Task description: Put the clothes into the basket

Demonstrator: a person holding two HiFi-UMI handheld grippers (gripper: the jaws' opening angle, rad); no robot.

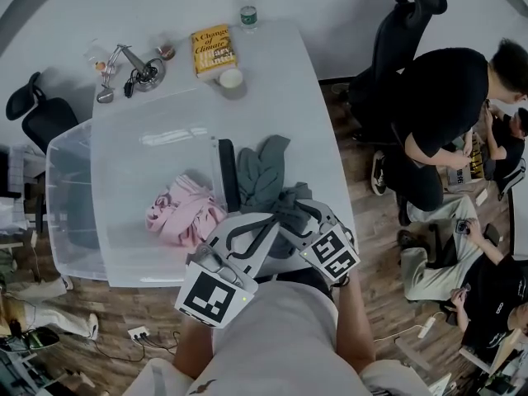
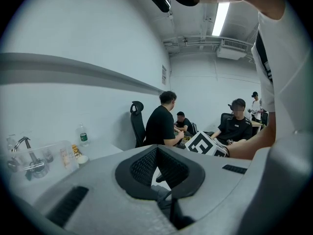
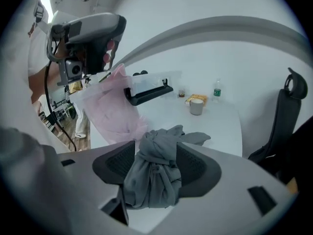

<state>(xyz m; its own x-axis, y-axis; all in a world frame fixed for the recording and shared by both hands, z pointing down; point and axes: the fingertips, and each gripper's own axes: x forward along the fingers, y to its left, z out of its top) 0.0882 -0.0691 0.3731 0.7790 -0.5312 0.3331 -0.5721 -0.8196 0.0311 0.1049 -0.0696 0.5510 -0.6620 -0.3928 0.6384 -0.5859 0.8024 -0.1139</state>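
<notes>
Grey garment (image 3: pixel 156 173) stood bunched between the jaws of the right gripper (image 3: pixel 157 160). The jaws were partly apart and the cloth sat loosely between the pads (image 3: pixel 195 166), which were not clamped on it. In the head view, the rest of the garment lay on the white table (image 1: pixel 280 73), just right of the basket's dark handle (image 1: pixel 227 176) and outside the basket.

The left gripper (image 2: pixel 159 165), at lower left of the head view, had its jaws spread in a V. Nothing was between them, only the table and the room beyond.

Edges and clearance: the clear basket (image 1: pixel 74 221) filled the left of the table, with its open top facing up. A pink garment (image 1: pixel 181 209) lay inside it near the right wall, and bare floor of the basket was left around it. A strip of bare table lay to the right of the grey garment, running to the table's right edge. The upper middle of the table was bare too.

Surface and room: a yellow book (image 1: pixel 213 49), a cup (image 1: pixel 231 78), a bottle (image 1: pixel 247 11) and a metal fitting (image 1: pixel 132 68) stood along the far edge, well apart from both grippers. Black office chairs stood at upper right (image 1: pixel 408 23) and far left (image 1: pixel 41 114). Seated people (image 1: pixel 445 106) occupied the right of the frame, on wooden flooring (image 1: pixel 371 246).
</notes>
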